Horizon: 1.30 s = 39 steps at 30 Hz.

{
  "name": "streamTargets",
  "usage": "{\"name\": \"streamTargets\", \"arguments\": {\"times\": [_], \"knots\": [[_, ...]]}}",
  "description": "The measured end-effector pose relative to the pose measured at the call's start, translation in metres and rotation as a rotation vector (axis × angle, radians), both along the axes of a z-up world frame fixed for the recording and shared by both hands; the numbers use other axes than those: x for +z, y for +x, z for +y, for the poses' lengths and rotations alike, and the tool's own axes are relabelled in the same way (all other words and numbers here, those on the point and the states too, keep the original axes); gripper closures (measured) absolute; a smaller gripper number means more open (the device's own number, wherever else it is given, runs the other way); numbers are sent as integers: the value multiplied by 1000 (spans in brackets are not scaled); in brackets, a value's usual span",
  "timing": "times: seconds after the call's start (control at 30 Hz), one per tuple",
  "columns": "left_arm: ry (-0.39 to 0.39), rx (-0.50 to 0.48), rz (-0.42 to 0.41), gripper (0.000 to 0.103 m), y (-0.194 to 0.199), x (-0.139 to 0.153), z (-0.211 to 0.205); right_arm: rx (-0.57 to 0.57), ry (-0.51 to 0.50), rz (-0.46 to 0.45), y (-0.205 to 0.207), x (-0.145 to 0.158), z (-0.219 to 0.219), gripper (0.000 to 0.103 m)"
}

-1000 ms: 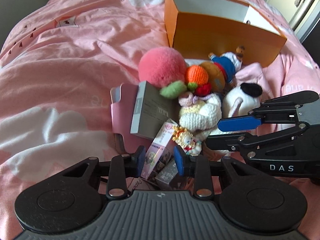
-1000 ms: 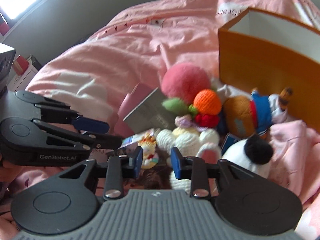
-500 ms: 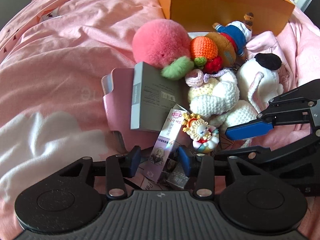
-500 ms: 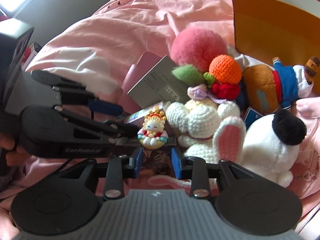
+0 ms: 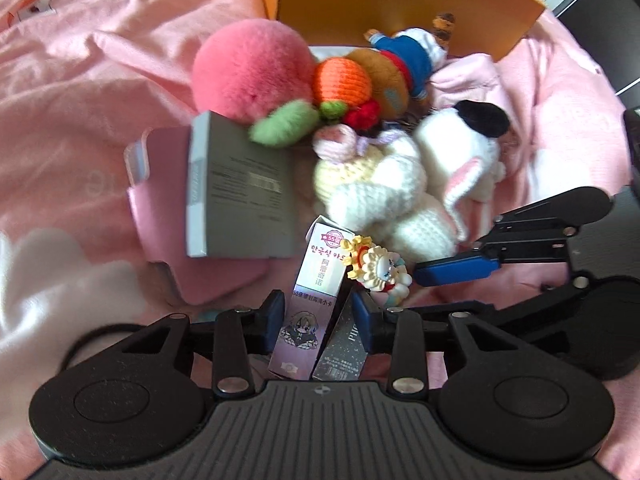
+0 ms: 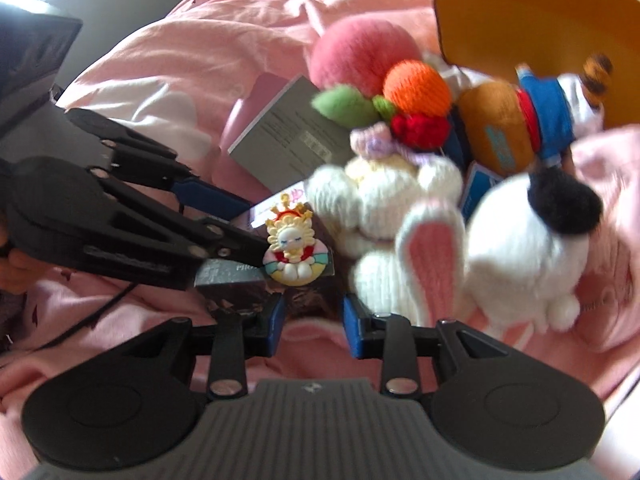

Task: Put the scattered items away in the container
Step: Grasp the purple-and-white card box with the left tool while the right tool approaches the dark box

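Observation:
A heap of toys and boxes lies on the pink bedding before an orange box [image 5: 400,8]. My left gripper [image 5: 320,318] is open, its fingers on either side of a purple card box [image 5: 316,292] and a dark glittery box [image 5: 342,350]. A small sun-lion figurine [image 5: 378,266] leans on the purple box. My right gripper [image 6: 312,318] is open just below the figurine [image 6: 294,254] and the dark box [image 6: 236,276]. A white crochet bunny [image 6: 384,208] and a white plush with a black ear [image 6: 532,240] lie to the right.
A pink fluffy peach plush [image 5: 250,68], an orange crochet fruit [image 5: 340,80], a brown doll in blue [image 5: 404,60], a grey box [image 5: 236,196] and a pink case [image 5: 160,200] make up the heap. Rumpled pink duvet surrounds it.
Both grippers have moved forward and lower into the heap. The left fingers now straddle the purple and dark boxes. The right gripper has come closer under the figurine.

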<state>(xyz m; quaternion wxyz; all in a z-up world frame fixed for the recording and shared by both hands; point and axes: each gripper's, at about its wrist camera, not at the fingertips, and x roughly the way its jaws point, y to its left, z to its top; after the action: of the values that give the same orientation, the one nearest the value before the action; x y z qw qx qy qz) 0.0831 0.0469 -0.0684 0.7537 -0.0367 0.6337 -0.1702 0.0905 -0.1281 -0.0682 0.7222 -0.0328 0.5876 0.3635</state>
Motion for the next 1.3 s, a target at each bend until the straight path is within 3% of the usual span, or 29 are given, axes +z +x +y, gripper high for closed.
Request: {"name": "streamTargets", "arguments": {"times": [0.27, 0.4, 0.5, 0.57, 0.73, 0.93, 1.03, 1.2, 1.3], "knots": [[-4, 24, 18, 53, 2, -11, -15, -108, 55, 75, 0, -3, -16, 63], [53, 32, -17, 53, -3, -7, -18, -141, 54, 92, 0, -4, -22, 63], [106, 69, -41, 58, -5, -3, -14, -131, 73, 123, -2, -5, -22, 62], [95, 89, -30, 62, -5, -4, -8, -131, 91, 154, -2, -7, -20, 62], [65, 162, -9, 61, -9, -6, 4, -190, 112, 211, 3, -15, -22, 62], [118, 260, -55, 62, -23, -3, -2, -268, 127, 238, 11, -19, -31, 63], [162, 273, -62, 64, -32, -4, -4, -253, 128, 229, 12, -16, -29, 62], [146, 260, -47, 67, -44, -6, -8, -256, 103, 237, 15, -15, -24, 61], [125, 256, -41, 69, -48, -5, -9, -297, 95, 281, 16, -18, -24, 52]]}}
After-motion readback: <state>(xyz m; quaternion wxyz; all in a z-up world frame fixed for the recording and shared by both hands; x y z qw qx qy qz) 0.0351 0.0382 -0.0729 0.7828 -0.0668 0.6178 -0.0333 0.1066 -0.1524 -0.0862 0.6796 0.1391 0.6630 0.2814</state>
